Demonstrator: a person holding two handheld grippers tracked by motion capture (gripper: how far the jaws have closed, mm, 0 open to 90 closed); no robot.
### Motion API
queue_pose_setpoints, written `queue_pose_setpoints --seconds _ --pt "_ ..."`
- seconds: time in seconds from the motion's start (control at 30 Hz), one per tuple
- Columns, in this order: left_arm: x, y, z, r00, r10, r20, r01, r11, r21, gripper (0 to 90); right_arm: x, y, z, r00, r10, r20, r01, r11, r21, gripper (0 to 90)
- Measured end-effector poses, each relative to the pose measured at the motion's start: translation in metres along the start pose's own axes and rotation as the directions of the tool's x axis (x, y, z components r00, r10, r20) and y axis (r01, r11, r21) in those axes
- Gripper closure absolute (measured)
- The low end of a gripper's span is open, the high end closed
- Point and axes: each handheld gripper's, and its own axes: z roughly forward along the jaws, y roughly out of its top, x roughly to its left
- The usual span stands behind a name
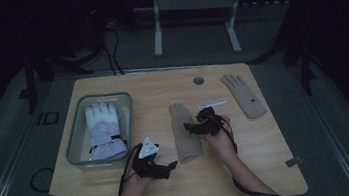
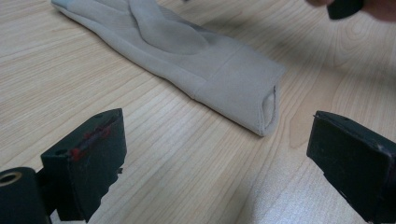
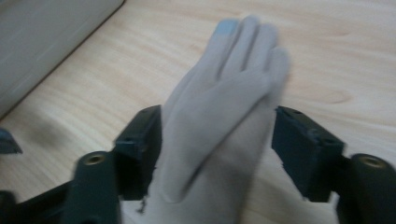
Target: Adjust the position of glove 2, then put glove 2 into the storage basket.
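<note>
Beige glove (image 1: 185, 133): a soft knit glove lying flat near the middle of the wooden table (image 1: 252, 169), fingers pointing away from the person and cuff toward the near edge. The fingers lie close together; one fingertip carries a pale blue-grey patch, seen in the right gripper view (image 3: 219, 126). In the left gripper view (image 2: 187, 60) the thumb folds across the palm, a stitched seam sets off the cuff, and the cuff mouth gapes slightly.

Right gripper (image 1: 192, 126): held low over the glove's right edge, about mid-length, pointing left across it. In its own view (image 3: 217, 144) the two black jaws stand wide apart on either side of the glove's palm; whether they touch the fabric cannot be told.

Right hand (image 1: 222, 140): wrapped around the gripper body, forearm entering from the bottom edge with a black cable alongside.

Left gripper (image 1: 171, 167): just beside the cuff end of the glove, angled toward it. Its jaws are spread wide and hold nothing (image 2: 215, 154), with bare tabletop between them and the cuff ahead.

Left hand (image 1: 134, 178): grips the tool from behind; a grey three-cornered plate rides on top.

Second beige glove (image 1: 243, 95): flat, fingers spread, at the far right of the table.

Grey bin (image 1: 73, 140): a shallow rectangular tray at the left, holding a padded white glove (image 1: 103, 129).

Table surface: light wood grain, matt.
</note>
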Motion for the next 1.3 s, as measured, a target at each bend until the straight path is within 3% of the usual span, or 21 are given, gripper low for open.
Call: queue_pose_setpoints --seconds 0.23,0.47,0.5,0.6,0.77,0.97,1.1,1.3 --pt "0.001 0.0 0.0 1.0 -0.005 0.002 0.005 1.0 -0.001 5.0 -0.021 0.002 -0.014 0.9998 0.006 0.017 -0.006 1.0 0.001 24.0" --pt "0.0 0.0 0.001 1.0 -0.006 0.004 0.006 1.0 -0.001 5.0 -0.04 -0.002 -0.025 0.9999 -0.009 -0.005 0.009 1.0 0.002 18.5" --pt "0.0 0.0 0.001 1.0 -0.006 0.006 0.006 1.0 -0.001 5.0 -0.046 -0.002 -0.03 0.9996 -0.021 -0.019 0.021 1.0 -0.001 13.3" --pt "0.0 0.0 0.001 1.0 -0.004 0.008 0.004 1.0 0.002 5.0 -0.056 -0.005 -0.033 0.9992 -0.023 -0.033 0.023 1.0 0.003 11.1" --pt "0.0 -0.001 0.001 0.9998 -0.008 0.016 0.008 1.0 -0.003 5.0 -0.066 -0.009 -0.036 0.9992 -0.039 -0.013 0.039 0.999 0.019 11.1" --pt "0.001 -0.001 0.0 0.9998 -0.011 0.018 0.011 0.9999 -0.002 5.0 -0.092 -0.011 -0.049 0.9986 -0.037 0.037 0.037 0.999 0.001 21.7" --pt "0.0 -0.001 0.0 0.9998 -0.012 0.017 0.012 0.9999 -0.004 5.0 -0.117 -0.007 -0.061 0.9945 -0.019 0.103 0.02 1.0 -0.006 36.3" --pt "0.001 -0.002 -0.001 0.9997 -0.016 0.019 0.016 0.9998 -0.007 5.0 -0.154 -0.001 -0.078 0.9845 0.007 0.175 -0.002 1.0 -0.031 40.8"
